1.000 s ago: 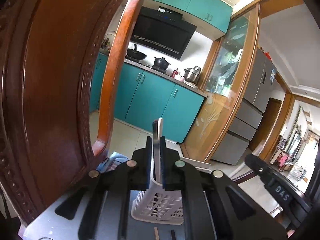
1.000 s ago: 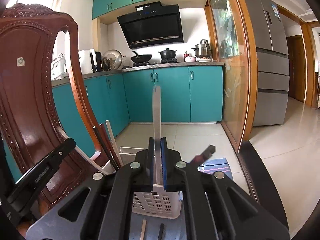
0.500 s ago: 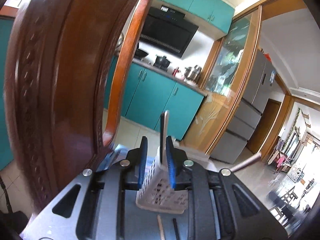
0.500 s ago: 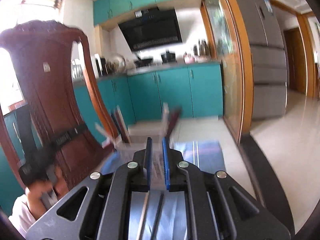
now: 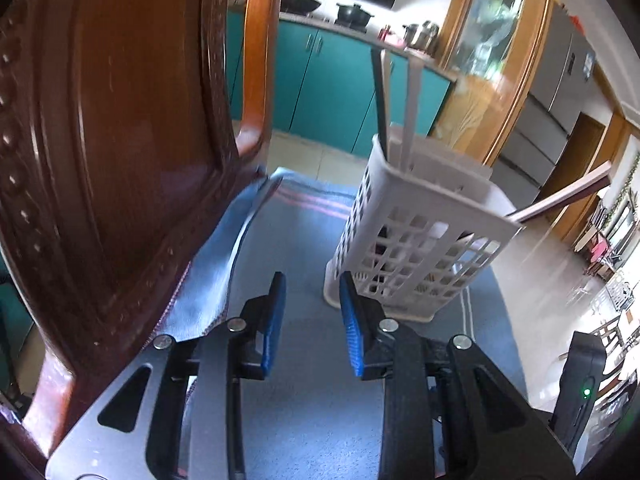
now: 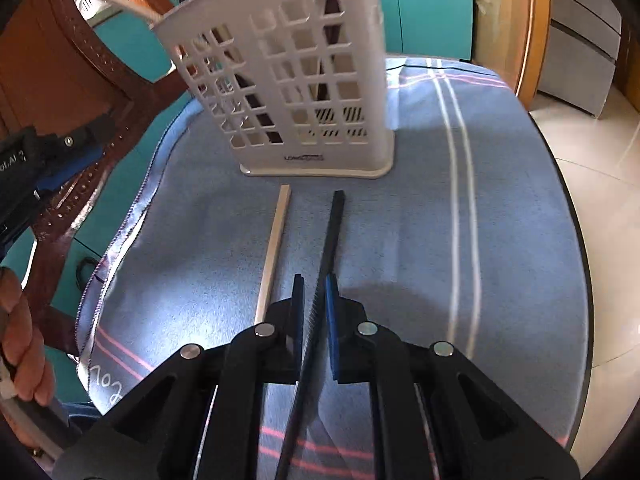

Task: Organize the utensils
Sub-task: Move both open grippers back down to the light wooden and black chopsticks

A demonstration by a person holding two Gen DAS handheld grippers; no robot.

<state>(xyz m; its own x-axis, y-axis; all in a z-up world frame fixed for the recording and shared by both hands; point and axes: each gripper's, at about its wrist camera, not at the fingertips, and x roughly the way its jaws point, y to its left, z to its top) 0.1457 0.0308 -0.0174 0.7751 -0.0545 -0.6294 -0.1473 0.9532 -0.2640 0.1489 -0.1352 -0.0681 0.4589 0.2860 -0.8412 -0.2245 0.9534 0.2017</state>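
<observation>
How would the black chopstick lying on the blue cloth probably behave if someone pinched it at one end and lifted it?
The thin, straight black chopstick would probably stay stiff rather than droop. Being so slender, it likely weighs little. Its end looks square-cut, so it seems unlikely to roll on the blue striped cloth, though gripped near one end it may pivot and dip.

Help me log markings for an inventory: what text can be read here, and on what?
"LAI": partial white print on the body of the left gripper, seen in the right wrist view; its jaws are opening, empty.
"102": handwritten at the edge of the blue cloth, uncertain.
Brand print on the base of the white basket: too blurred to read.
Sticker on the fridge: too small to read.
</observation>
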